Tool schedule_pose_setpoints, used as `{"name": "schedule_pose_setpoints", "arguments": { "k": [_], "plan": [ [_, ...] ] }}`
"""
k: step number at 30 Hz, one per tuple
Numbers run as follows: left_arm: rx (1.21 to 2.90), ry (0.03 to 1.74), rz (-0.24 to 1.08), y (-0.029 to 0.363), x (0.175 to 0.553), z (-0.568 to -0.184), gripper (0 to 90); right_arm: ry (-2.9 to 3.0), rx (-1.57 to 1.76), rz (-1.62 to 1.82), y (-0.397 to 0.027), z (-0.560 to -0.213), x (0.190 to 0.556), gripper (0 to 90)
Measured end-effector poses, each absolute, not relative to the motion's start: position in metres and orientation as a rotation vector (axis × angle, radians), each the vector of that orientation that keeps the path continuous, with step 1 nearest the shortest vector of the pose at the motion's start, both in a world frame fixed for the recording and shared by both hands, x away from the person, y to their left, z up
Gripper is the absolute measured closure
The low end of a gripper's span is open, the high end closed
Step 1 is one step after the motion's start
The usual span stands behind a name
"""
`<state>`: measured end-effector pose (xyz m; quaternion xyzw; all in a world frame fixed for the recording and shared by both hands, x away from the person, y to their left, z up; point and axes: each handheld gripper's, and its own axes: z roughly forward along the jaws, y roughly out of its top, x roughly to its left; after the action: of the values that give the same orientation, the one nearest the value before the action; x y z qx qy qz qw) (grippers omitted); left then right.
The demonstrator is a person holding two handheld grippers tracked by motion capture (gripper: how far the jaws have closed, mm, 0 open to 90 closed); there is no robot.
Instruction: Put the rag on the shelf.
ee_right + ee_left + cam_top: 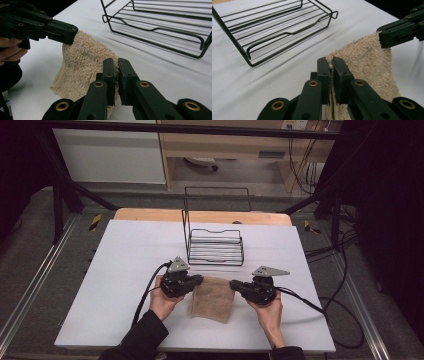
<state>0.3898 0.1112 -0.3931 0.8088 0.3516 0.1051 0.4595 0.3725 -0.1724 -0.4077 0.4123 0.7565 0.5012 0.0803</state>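
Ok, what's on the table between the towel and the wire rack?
Nothing: in the high view a bare strip of white table separates the brown towel from the wire rack. The left gripper view shows the same bare gap.

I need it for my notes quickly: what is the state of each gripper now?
Left gripper: closed, holding one upper corner of the beige towel.
Right gripper: closed, holding the other upper corner of the same towel.
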Motion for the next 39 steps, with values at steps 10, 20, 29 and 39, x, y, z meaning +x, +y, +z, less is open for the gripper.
{"name": "schedule_pose_setpoints", "arguments": {
  "k": [10, 20, 29, 39],
  "plan": [
    [1.944, 0.85, 0.289, 0.115, 0.377, -0.381, 84.2, 2.237, 1.135, 1.523, -0.172, -0.394, 0.365, 85.0],
    [1.905, 0.835, 0.299, 0.117, 0.37, -0.371, 84.2, 2.209, 1.081, 1.542, -0.173, -0.381, 0.358, 85.0],
    [1.865, 0.815, 0.319, 0.118, 0.364, -0.359, 84.2, 2.175, 1.038, 1.561, -0.174, -0.37, 0.352, 85.1],
    [1.838, 0.805, 0.331, 0.119, 0.36, -0.35, 84.2, 2.137, 1.014, 1.58, -0.175, -0.359, 0.348, 85.1]
  ]
}}
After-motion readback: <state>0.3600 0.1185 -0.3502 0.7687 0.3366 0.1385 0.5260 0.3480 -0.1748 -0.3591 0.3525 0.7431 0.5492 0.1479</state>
